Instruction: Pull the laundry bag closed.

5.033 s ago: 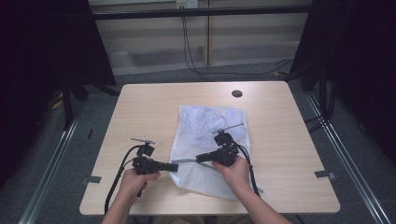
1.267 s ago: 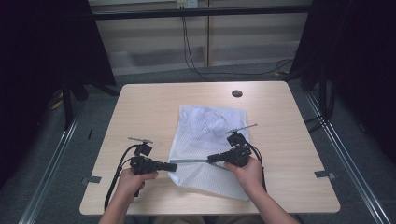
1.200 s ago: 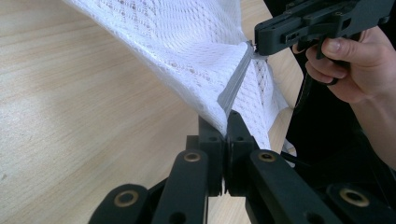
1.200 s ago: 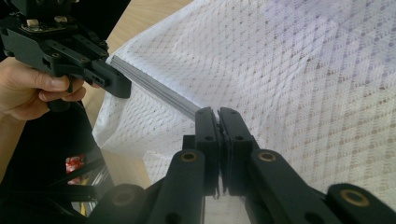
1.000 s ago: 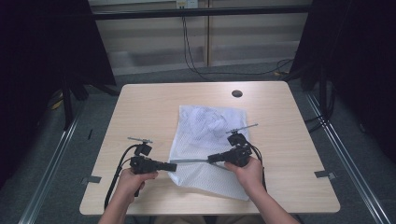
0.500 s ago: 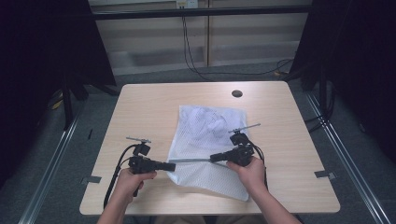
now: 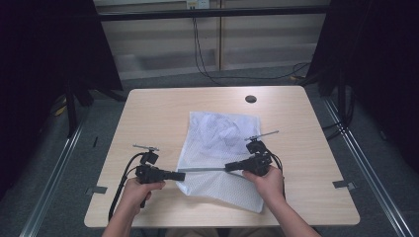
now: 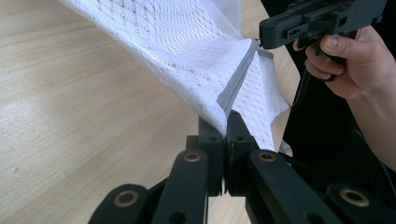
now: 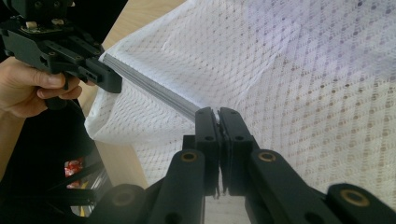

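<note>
While the white mesh bag (image 7: 222, 153) lies on the surface (image 7: 158, 113), its grey zipper (image 7: 205, 169) is stretched taut between the two grippers, and this line is the relation the next move turns on. The left gripper (image 7: 179, 175) is pressed together on the zipper's end at the bag's corner; in the left gripper view the zipper (image 8: 237, 88) runs straight ahead of its tips. The right gripper (image 7: 230, 167) pinches the zipper at the far end of the taut stretch, probably at the slider, and points back toward the left gripper. The zipper's long axis therefore lies along both grippers' axes. The rest of the bag lies beyond and beside the right gripper.
</note>
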Demonstrator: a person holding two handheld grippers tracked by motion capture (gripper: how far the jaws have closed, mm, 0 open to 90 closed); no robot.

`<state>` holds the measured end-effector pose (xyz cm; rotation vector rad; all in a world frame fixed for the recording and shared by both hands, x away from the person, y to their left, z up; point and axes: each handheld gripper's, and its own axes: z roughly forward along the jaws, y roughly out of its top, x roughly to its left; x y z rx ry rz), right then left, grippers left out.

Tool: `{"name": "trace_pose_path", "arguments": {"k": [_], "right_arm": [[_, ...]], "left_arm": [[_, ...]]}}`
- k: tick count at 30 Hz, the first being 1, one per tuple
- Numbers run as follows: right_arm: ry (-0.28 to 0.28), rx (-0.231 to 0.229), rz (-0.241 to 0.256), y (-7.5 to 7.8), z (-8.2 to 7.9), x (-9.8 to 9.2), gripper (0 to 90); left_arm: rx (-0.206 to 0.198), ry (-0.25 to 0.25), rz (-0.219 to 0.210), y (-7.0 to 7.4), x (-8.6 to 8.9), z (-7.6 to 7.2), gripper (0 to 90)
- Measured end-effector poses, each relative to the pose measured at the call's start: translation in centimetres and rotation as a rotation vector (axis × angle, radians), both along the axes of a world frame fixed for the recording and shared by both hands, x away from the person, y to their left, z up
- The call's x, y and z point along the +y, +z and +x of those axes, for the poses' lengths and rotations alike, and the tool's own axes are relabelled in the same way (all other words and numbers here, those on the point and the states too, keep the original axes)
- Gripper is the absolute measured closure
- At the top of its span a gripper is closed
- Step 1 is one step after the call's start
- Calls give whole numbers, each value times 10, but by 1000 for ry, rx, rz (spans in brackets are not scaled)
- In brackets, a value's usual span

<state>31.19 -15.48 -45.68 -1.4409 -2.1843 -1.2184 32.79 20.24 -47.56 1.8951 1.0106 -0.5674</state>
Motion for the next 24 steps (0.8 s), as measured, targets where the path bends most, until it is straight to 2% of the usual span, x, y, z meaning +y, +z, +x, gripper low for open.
{"name": "trace_pose_path", "arguments": {"k": [13, 20, 24], "right_arm": [[-17, -3, 4, 0, -2, -10, 868], [-20, 3, 2, 0, -3, -13, 868], [-25, 10, 6, 0, -4, -14, 869]], "left_arm": [[-7, -15, 8, -1, -2, 2, 885], [6, -15, 5, -1, -6, 1, 885], [-4, -19, 11, 0, -6, 2, 885]]}}
